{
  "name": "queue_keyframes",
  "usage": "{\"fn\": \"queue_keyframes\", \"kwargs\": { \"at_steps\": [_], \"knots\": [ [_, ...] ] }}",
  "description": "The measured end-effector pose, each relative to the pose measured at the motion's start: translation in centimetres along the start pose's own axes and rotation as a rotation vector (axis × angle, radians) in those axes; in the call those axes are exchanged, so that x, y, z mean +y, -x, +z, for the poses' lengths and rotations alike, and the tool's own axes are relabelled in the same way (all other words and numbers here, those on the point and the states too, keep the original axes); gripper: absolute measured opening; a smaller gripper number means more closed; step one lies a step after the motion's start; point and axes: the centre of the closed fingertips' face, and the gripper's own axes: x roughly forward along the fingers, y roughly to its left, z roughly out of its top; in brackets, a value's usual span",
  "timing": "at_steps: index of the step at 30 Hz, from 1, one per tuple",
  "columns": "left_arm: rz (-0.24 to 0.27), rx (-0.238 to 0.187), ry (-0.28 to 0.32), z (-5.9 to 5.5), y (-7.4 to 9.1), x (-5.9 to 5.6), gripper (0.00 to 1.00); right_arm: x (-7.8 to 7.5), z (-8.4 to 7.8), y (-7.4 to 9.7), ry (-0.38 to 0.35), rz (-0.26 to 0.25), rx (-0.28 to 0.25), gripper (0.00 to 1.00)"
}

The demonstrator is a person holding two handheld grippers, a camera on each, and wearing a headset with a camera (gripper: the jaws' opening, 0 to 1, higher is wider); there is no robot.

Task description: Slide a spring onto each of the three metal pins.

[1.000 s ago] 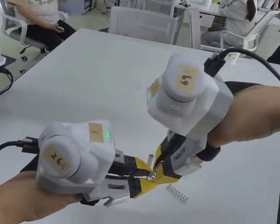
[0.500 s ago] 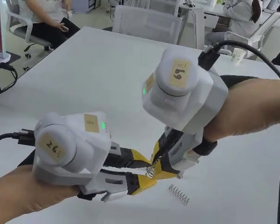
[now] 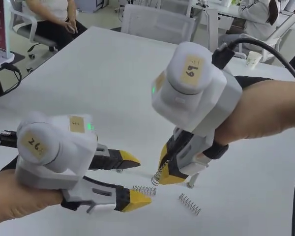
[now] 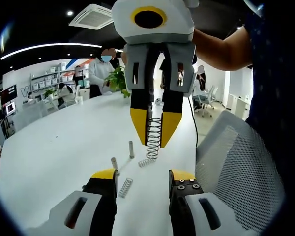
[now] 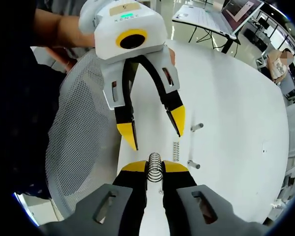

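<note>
- Spring (image 5: 156, 173) pinched in right gripper's (image 5: 155, 168) closed jaws, above table (image 3: 88, 73); left gripper (image 4: 143, 175) spread, empty.
- Hazard: pins (image 4: 131, 149) stand nearby; off-axis approach may topple one or buckle spring.

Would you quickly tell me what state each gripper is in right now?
Left gripper: open, holding nothing.
Right gripper: closed on a spring.

Your left gripper (image 3: 138, 179) and right gripper (image 3: 166, 178) have rounded white bodies, black jaws tipped yellow, and a green light (image 3: 90, 127) each. A tan label (image 3: 33, 146) reads 26 on the left, 69 on the right. A black cable (image 3: 265, 46) plugs into each.
</note>
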Motion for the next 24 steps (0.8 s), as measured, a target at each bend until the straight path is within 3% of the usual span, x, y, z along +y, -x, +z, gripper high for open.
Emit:
{"fn": "queue_keyframes", "kwargs": {
  "at_steps": [17,24],
  "knots": [
    [0.17,-0.049,0.106,-2.8,5.2,3.1,0.55,-1.6,1.5,-0.1,0.0,-0.014,-0.013,0.08],
    [0.224,-0.031,0.118,-4.6,6.5,3.7,0.58,-2.7,2.2,-0.7,-0.003,-0.017,-0.013,0.08]
  ]
}}
